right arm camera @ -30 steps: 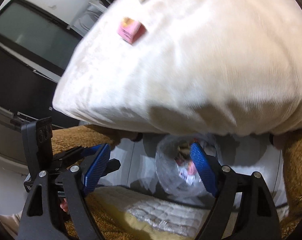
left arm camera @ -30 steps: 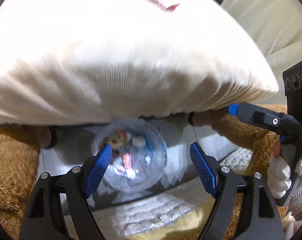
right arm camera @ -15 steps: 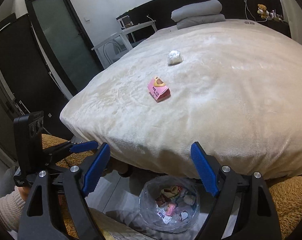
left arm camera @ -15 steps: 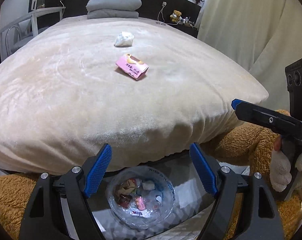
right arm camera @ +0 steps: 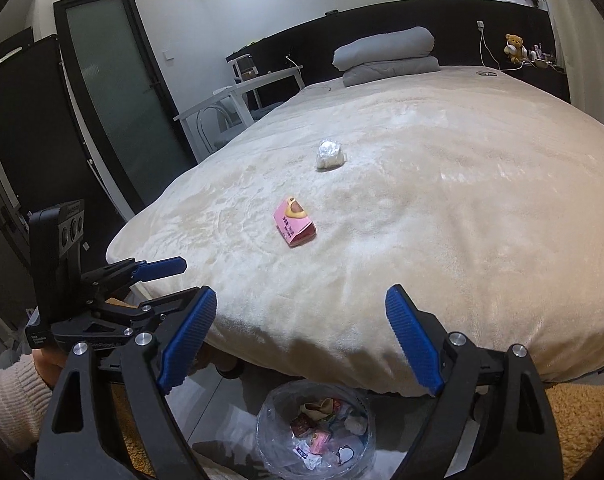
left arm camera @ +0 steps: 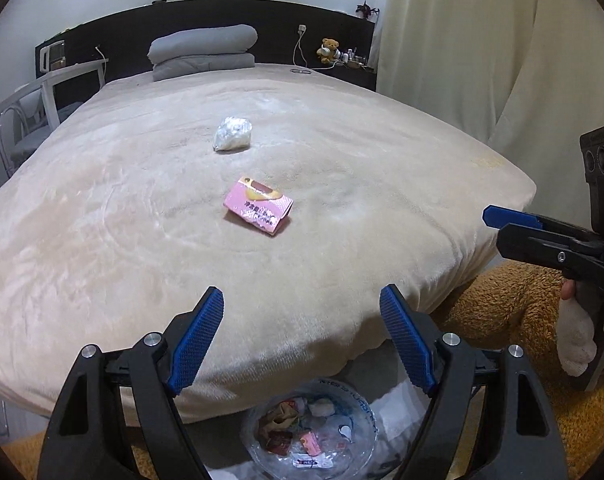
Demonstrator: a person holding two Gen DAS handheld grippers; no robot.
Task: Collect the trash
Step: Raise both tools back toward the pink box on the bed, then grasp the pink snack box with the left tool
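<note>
A pink snack wrapper (left arm camera: pixel 258 210) (right arm camera: pixel 295 227) lies on the cream blanket of the bed (left arm camera: pixel 102 220). Farther back sits a crumpled white wad (left arm camera: pixel 232 134) (right arm camera: pixel 330 155). On the floor at the bed's foot stands a clear plastic bin (left arm camera: pixel 312 432) (right arm camera: pixel 316 428) holding several scraps of trash. My left gripper (left arm camera: pixel 302 346) hangs open above the bin, nothing between its blue pads. My right gripper (right arm camera: pixel 302 340) is empty too, its jaws opening wider. Each gripper shows at the edge of the other's view: the right one (left arm camera: pixel 518 222), the left one (right arm camera: pixel 158 268).
A folded grey duvet (left arm camera: pixel 202 52) lies at the black headboard, with a teddy bear (left arm camera: pixel 328 50) on the shelf. A white chair and table (right arm camera: pixel 238 96) stand left of the bed beside a dark glass door (right arm camera: pixel 118 92). A brown shaggy rug (left arm camera: pixel 502 312) covers the floor.
Both grippers rose and tilted up from under the bed's edge, so the bed top with the wrapper and wad came into view. The bin slid to the bottom of both views.
</note>
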